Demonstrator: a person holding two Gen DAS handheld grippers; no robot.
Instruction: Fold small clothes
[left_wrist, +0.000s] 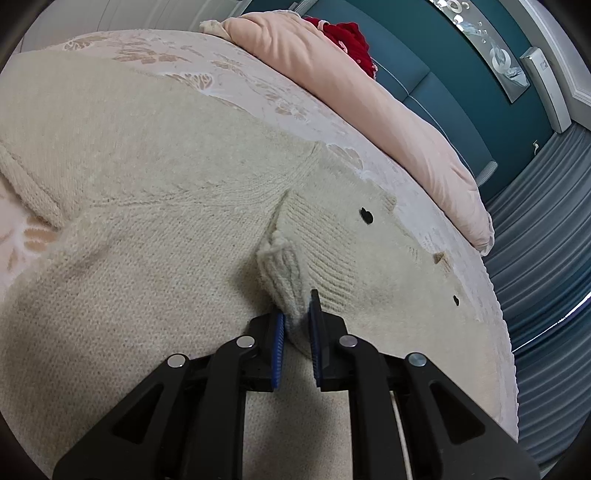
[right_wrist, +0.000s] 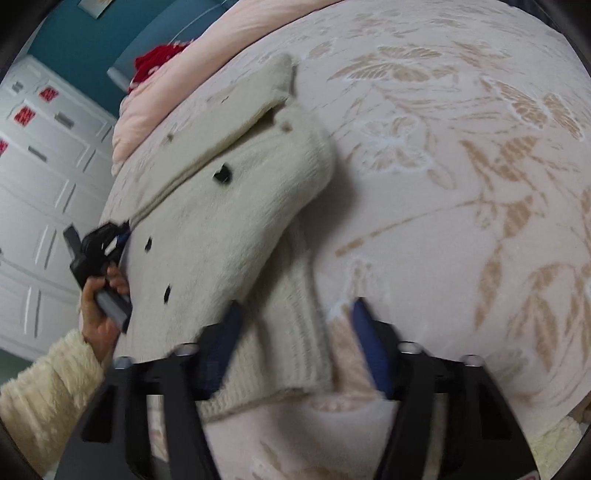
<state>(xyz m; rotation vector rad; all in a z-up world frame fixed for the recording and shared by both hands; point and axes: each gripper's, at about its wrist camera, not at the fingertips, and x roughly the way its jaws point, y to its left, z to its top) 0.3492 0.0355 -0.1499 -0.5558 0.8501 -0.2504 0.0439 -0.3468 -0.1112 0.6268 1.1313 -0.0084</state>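
Bedroom setup: a pink bedspread (right_wrist: 461, 155) with a tan leaf pattern covers the bed, with a teal headboard (left_wrist: 436, 85) behind it, a rolled pink duvet (left_wrist: 332, 74) along the far side and something red and knitted (left_wrist: 351, 40) tucked past that. White cabinet doors (right_wrist: 40, 206) show off to one side.

Spread on the bedspread is the cream knit cardigan (left_wrist: 147, 221), dark buttons (left_wrist: 365, 215) down its front. The left gripper (left_wrist: 297, 325) has its blue pads nearly together, pinching a bunched-up fold of the ribbed edge. The right gripper (right_wrist: 295, 332) is spread wide, a ribbed sleeve cuff (right_wrist: 291, 350) lying between its fingers without being squeezed. That view's pretty blurry, but the left hand (right_wrist: 98, 314) shows at the cardigan's edge.
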